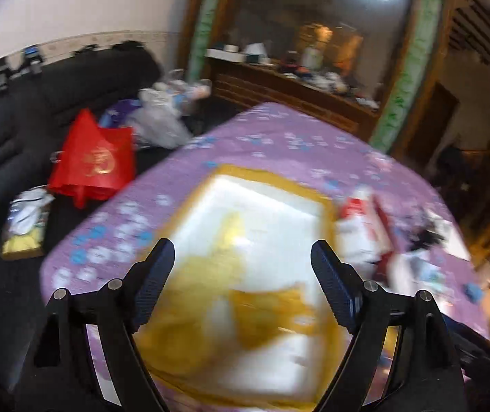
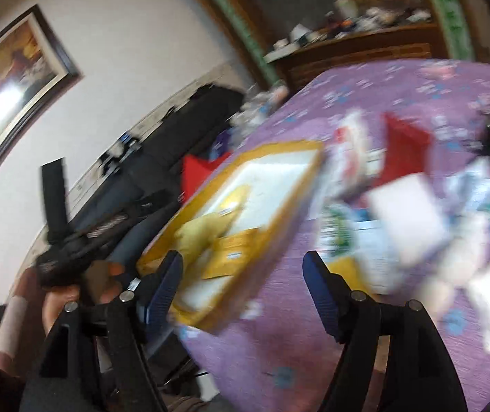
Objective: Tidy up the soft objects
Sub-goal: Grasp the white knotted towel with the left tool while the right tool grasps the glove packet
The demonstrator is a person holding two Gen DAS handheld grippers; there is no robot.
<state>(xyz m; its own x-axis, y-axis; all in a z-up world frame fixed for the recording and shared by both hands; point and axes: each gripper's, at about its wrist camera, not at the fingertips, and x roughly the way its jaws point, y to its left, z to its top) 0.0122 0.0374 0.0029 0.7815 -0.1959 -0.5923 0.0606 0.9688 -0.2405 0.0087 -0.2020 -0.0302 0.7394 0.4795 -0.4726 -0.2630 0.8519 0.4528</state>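
Observation:
A shallow box with a yellow rim and white inside (image 1: pixel 265 213) lies on the purple flowered tablecloth (image 1: pixel 279 137). Yellow soft items (image 1: pixel 231 302) lie inside it. My left gripper (image 1: pixel 243 264) is open and empty, held above the box's near end. In the right wrist view the same box (image 2: pixel 279 168) sits left of centre with the yellow items (image 2: pixel 207 237) in it. My right gripper (image 2: pixel 241 278) is open and empty, over the box's near corner and the cloth (image 2: pixel 279 360). The left gripper (image 2: pixel 73 240) and the hand holding it show at the left. Both views are blurred.
Red and white packets (image 1: pixel 361 226) and other loose items (image 2: pixel 409 202) lie on the cloth right of the box. A black sofa (image 1: pixel 11 130) at the left holds a red bag (image 1: pixel 97 158) and plastic bags (image 1: pixel 162 116). A wooden cabinet (image 1: pixel 279 89) stands behind.

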